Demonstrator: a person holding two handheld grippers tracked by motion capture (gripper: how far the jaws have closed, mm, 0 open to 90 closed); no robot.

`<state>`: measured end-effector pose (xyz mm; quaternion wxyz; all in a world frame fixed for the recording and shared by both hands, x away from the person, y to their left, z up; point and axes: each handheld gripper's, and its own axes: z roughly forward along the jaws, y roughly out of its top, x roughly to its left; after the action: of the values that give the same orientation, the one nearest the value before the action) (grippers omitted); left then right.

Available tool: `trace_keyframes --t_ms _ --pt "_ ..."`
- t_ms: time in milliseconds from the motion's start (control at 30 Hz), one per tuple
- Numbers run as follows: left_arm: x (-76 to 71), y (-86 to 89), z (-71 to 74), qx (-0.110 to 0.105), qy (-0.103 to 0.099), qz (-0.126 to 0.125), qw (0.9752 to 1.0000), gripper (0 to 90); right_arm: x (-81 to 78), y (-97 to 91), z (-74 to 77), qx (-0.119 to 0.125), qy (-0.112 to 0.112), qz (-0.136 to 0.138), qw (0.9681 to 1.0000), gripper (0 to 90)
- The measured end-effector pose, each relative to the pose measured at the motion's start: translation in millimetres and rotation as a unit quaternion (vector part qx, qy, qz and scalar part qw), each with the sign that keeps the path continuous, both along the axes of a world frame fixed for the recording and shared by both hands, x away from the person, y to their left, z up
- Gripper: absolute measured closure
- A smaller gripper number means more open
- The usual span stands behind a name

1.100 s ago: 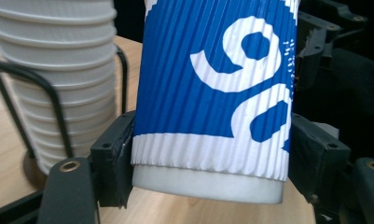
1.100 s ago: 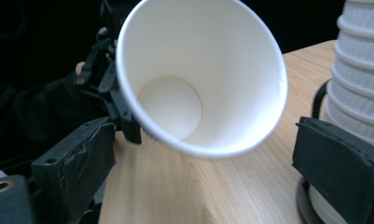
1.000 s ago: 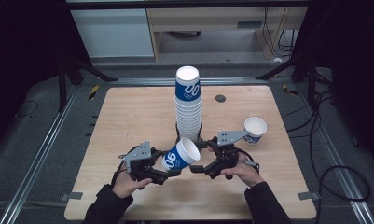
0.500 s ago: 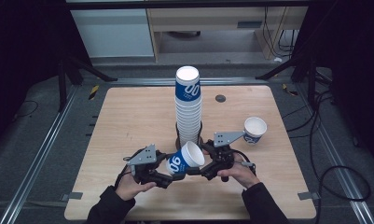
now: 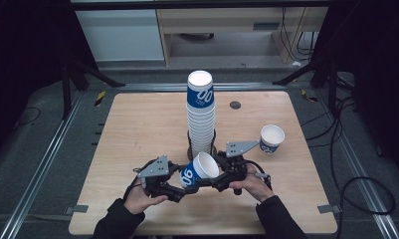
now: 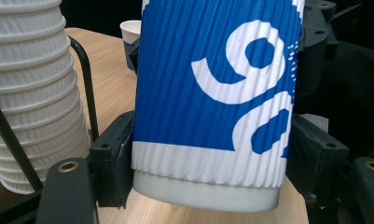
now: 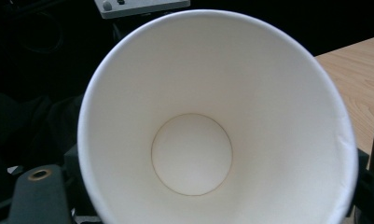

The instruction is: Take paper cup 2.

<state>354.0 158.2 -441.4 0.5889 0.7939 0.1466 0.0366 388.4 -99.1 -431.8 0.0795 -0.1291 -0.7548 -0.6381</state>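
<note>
Table [image 5: 137,124]: tall cup stack [image 5: 201,117] in its wire holder, centre. Blue cup [image 5: 194,172] tipped in front of it, empty, clamped by left gripper [image 5: 179,185]. Right gripper [image 5: 214,175] jaws have just been closing on its rim; keep rim round, pull straight. Spare cup [image 5: 272,138] right, looks empty.

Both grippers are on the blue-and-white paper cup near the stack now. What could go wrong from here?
1. The blue-and-white ribbed paper cup sits sideways between the left gripper and the right gripper, whose fingers have just been closing at its rim; squeezing harder might crush the thin wall.
2. The tall stack of white ribbed cups stands right behind both hands; a swing could topple it.
3. Pulling apart unevenly may drop the cup onto the wooden table.
</note>
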Motion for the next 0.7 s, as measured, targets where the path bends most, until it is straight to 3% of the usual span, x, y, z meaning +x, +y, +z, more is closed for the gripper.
trace_keyframes --t_ms 200,267,400,533,700 --pt "0.3 0.2 0.2 0.000 0.005 0.002 1.0000 25.6 -0.6 -0.2 1.0 0.003 -0.006 0.001 1.0000 19.9" --pt "0.4 -0.3 -0.5 0.008 0.015 -0.005 0.9999 22.7 -1.6 -1.0 3.3 0.003 -0.013 -0.005 0.9999 20.2" --pt "0.3 -1.3 -2.0 0.018 0.015 -0.005 0.9997 21.5 -2.6 -4.1 6.7 -0.002 -0.022 -0.013 0.9997 20.2" --pt "2.4 1.9 -4.2 0.041 0.016 0.007 0.9990 21.7 -3.5 -9.4 11.1 -0.006 -0.035 -0.031 0.9989 20.1" --pt "9.5 12.0 -6.3 0.050 0.029 0.030 0.9979 21.5 -3.1 -23.3 19.6 0.002 -0.045 -0.058 0.9973 20.2"
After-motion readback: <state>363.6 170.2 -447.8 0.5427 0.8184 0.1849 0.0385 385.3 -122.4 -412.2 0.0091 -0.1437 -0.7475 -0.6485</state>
